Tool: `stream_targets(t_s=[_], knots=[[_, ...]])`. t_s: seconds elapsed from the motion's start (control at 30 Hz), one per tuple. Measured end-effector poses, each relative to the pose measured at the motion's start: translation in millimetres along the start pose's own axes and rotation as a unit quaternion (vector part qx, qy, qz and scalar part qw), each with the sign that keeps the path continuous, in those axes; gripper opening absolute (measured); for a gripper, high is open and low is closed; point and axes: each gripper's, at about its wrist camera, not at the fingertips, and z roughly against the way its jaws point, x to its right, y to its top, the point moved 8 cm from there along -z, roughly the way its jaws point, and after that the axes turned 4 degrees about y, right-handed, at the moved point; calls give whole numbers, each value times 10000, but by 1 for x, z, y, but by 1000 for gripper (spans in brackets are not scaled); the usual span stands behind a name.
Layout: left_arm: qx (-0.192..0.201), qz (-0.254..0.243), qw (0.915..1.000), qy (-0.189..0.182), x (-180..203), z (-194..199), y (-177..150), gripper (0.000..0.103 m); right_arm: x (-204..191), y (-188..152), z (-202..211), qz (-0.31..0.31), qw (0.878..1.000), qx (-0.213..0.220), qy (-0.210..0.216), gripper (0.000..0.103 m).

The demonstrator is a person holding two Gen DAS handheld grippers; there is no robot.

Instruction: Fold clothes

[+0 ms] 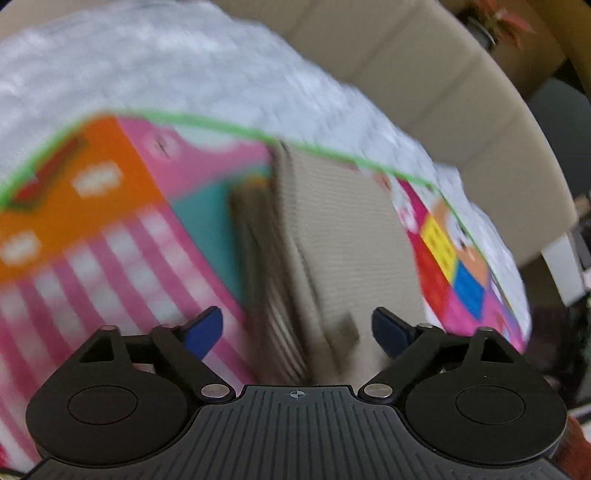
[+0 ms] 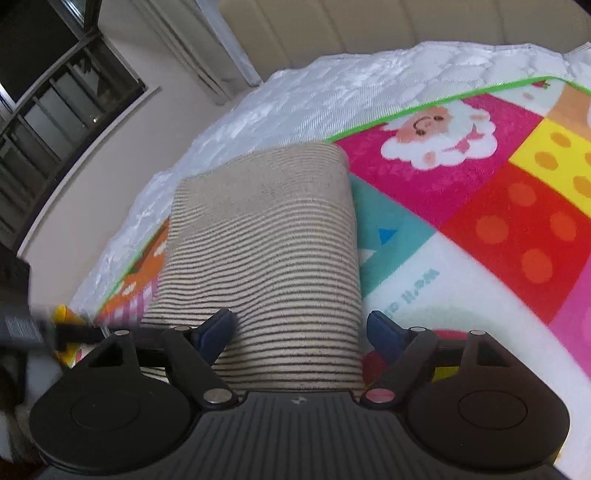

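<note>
We note a bed with a white quilted mattress cover (image 2: 295, 99), overlaid by a bright patchwork play mat (image 2: 498, 206) edged in green. Behind it stands a beige padded headboard (image 2: 369, 26) with vertical channels. A plain pale wall (image 2: 122, 147) adjoins on the left, carrying a dark-framed window (image 2: 44, 110) whose panes read dark. We observe soft, even indoor light, without harsh shadows.

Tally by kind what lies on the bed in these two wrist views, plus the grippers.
Striped folded garment: 1
Colourful patchwork mat: 1
White quilted bedcover: 1
Grippers, left gripper and right gripper, both open: 2
Total: 5
</note>
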Motion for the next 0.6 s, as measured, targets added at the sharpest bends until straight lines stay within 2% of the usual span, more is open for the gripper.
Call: stream_targets(t_s=[0.03, 0.07, 0.1, 0.13, 0.17, 0.2, 0.3, 0.4, 0.5, 0.6], knots=[[-139, -44, 9999, -43, 5, -5, -7, 91, 4, 1, -1, -87, 10000, -2, 24, 80], [-269, -101, 9996, -82, 9, -11, -15, 85, 7, 1, -2, -174, 9998, -5, 48, 80], [-350, -232, 9991, -93, 12, -16, -21, 73, 11, 2, -3, -260, 9996, -7, 72, 80], [-353, -407, 9985, -54, 15, -21, -26, 70, 12, 3, -3, -241, 9996, 10, 119, 77], [-282, -532, 9982, -31, 16, -24, -27, 67, 11, 5, -3, -160, 9997, 37, 178, 64], [-218, -540, 9983, -68, 16, -26, -25, 64, 11, 10, -3, -87, 9998, 125, 151, 63], [-46, -287, 9992, -264, 13, -37, -11, 62, 15, 32, -6, 52, 9988, 484, -96, 60], [225, -188, 9990, -339, 17, -53, 10, 61, 32, 58, -14, -83, 9962, 796, -358, 60], [515, -201, 9979, -323, 26, -68, 34, 61, 45, 74, -25, -242, 9941, 980, -392, 62], [688, -212, 9966, -392, 24, -75, 48, 61, 48, 74, -33, -174, 9933, 1087, -353, 65]])
